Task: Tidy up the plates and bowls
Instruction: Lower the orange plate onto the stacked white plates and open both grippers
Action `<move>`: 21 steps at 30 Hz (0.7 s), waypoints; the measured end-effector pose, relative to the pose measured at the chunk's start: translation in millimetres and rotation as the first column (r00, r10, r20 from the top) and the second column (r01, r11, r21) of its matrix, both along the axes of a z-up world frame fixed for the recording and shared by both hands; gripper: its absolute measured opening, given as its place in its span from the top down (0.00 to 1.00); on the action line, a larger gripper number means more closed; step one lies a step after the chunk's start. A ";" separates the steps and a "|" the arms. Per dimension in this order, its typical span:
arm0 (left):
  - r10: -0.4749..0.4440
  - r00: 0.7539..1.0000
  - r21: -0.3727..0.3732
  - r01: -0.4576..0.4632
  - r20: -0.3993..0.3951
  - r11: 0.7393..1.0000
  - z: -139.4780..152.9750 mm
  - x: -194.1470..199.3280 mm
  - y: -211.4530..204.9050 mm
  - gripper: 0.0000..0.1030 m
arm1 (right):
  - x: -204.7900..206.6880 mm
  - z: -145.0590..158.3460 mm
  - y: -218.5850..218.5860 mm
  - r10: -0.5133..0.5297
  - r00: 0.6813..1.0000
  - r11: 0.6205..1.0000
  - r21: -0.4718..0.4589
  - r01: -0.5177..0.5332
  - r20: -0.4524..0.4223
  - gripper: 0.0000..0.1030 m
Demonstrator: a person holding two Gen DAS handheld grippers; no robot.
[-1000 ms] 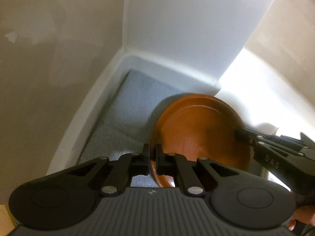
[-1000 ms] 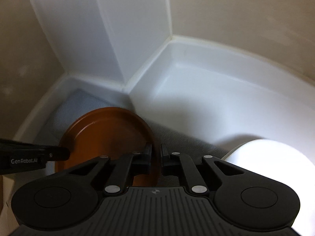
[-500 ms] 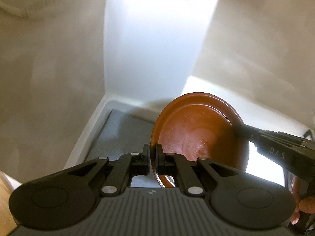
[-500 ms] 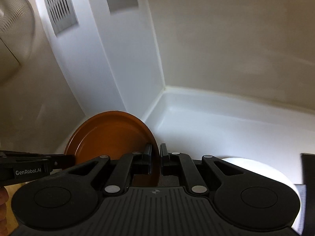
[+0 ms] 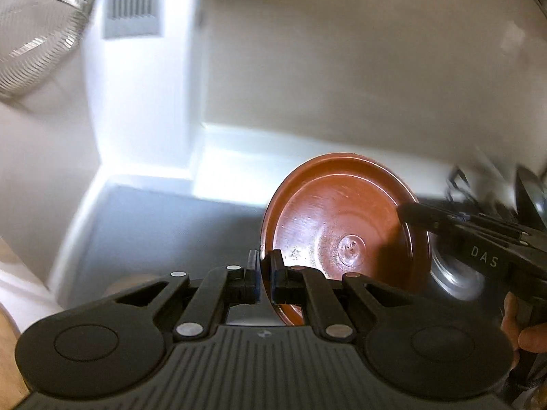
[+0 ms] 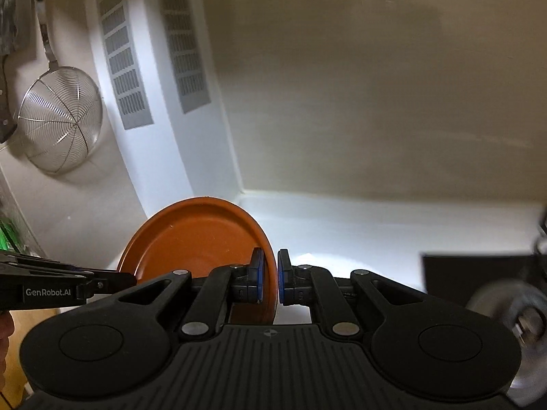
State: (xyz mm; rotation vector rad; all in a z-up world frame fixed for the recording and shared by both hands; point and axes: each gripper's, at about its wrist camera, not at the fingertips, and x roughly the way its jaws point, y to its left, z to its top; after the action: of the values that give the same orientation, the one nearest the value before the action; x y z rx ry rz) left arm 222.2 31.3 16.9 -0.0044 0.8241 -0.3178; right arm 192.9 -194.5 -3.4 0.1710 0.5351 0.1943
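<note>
Item: brown plate (image 5: pixel 342 225), round, shallow, with a raised rim and a small moulded boss at the centre of its well. The surface is glossy and is showing fine scuffs and a few pale specks; the material is looking like stiff moulded plastic, though glazed ceramic cannot be ruled out in these blurred views.

Position: the plate is hanging clear in the air above the grey mat (image 5: pixel 164 229) and the white worktop (image 6: pixel 376 225), tilted steeply on edge, in front of a white corner wall.

Holding: the left claw (image 5: pixel 263 273) is pinching the near rim between narrow jaws, and the right claw (image 6: pixel 270 276) is gripping the opposite rim the same way, its blue pads (image 6: pixel 258 275) pressing either face. Each claw is therefore closed on the plate, one at either side.

Handling: the piece is judged light and rigid, so it is not flexing between the two grips. The gloss is making it slippery, and the thin rim is offering little purchase; the rim is nonetheless the only sensible place to take hold, pads flat across lip and underside. If ceramic, it is breakable and is calling for a gentle set-down.

Nearby: a wire mesh skimmer (image 6: pixel 59 119) is hanging on the wall beside two grey slotted vents (image 6: pixel 150 44); a shiny metal object (image 6: pixel 519 307), too blurred to identify, is sitting at the right.
</note>
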 end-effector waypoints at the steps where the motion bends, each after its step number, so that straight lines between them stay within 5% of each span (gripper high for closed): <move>1: -0.016 1.000 0.006 0.016 -0.019 1.000 -13.9 3.3 -6.6 0.94 | -10.4 -4.4 -10.4 -0.013 1.000 1.000 0.002 0.013 -0.011 0.92; 11: -0.045 0.983 0.021 0.050 -0.177 0.999 -50.6 -16.4 -42.4 0.94 | -47.5 -46.3 -48.8 -0.044 0.986 0.999 0.010 0.046 -0.161 0.93; 21: 0.020 0.980 0.050 -0.011 -0.197 0.999 -65.0 41.9 -73.2 0.94 | 23.1 -56.3 -67.2 -0.010 0.982 1.000 0.018 0.013 -0.190 0.93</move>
State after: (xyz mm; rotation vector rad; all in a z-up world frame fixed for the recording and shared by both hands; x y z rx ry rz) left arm 264.1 -41.9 -48.2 0.0035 1.0284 -0.2852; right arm 216.0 -261.8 -59.7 0.2125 0.7220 0.1728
